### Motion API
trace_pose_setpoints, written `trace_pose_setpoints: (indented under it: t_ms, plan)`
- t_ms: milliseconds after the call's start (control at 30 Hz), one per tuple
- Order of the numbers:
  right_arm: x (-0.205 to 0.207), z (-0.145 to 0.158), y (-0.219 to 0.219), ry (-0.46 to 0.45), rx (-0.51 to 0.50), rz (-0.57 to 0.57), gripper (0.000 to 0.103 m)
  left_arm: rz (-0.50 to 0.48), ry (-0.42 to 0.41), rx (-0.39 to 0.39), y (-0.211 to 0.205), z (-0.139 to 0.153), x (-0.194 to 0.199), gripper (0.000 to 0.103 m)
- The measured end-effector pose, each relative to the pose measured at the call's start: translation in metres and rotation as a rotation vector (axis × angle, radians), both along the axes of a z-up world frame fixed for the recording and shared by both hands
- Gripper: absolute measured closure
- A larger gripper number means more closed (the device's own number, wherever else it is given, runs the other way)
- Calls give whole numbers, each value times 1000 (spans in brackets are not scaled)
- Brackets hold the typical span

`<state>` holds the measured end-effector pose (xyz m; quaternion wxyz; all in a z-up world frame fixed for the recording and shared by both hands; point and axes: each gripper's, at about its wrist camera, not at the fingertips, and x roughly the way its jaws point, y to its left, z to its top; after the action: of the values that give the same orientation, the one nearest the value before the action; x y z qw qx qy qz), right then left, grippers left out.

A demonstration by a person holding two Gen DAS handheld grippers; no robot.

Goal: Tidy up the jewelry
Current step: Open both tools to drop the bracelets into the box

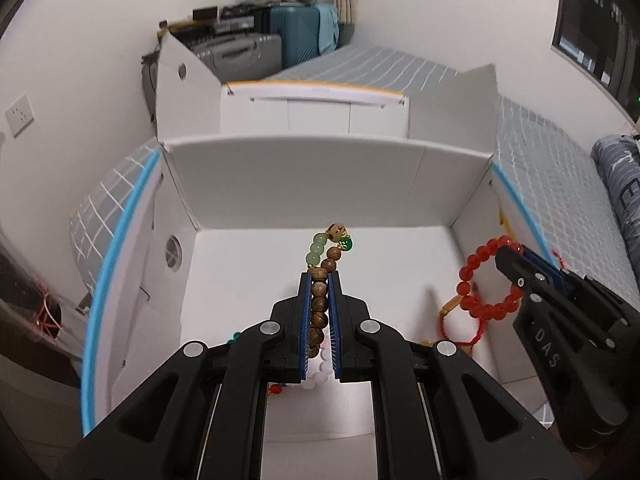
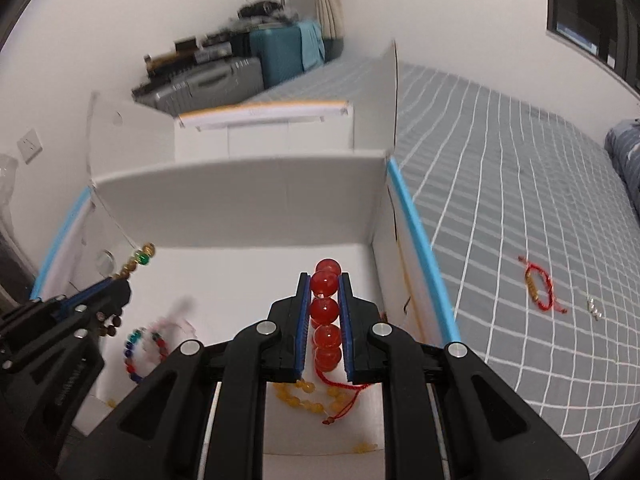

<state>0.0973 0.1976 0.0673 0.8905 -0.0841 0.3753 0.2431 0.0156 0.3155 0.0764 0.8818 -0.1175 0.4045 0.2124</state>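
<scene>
My left gripper (image 1: 320,276) is shut on a wooden bead bracelet (image 1: 319,304) with pale green beads and one dark green bead at its tip, held above the floor of the white box (image 1: 248,272). To its right, my right gripper (image 1: 516,254) is shut on a red bead bracelet (image 1: 480,280). In the right wrist view the red bead bracelet (image 2: 326,312) runs between the pads of the right gripper (image 2: 325,278), its red cord hanging below. The left gripper (image 2: 116,280) shows at the left there with the wooden bracelet (image 2: 136,264). Both hover over the box interior.
On the box floor lie a multicoloured bead bracelet (image 2: 138,354), a yellow bead bracelet (image 2: 304,396) and pale pink beads (image 1: 320,376). A red cord bracelet (image 2: 538,290) and small pearl pieces (image 2: 594,308) lie on the grey checked bed cover (image 2: 520,200). Suitcases (image 1: 288,36) stand behind.
</scene>
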Motion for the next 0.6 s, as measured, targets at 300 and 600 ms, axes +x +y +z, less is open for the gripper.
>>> trace_pose_setpoints:
  t_ms: [300,600]
  plan:
    - [14,-22,3,72,-51,-22,90,-11,77,-13,5,-19,12,95]
    - [15,-23,5,90,-71,-17,89,-8,93,0,4,-20,11,92]
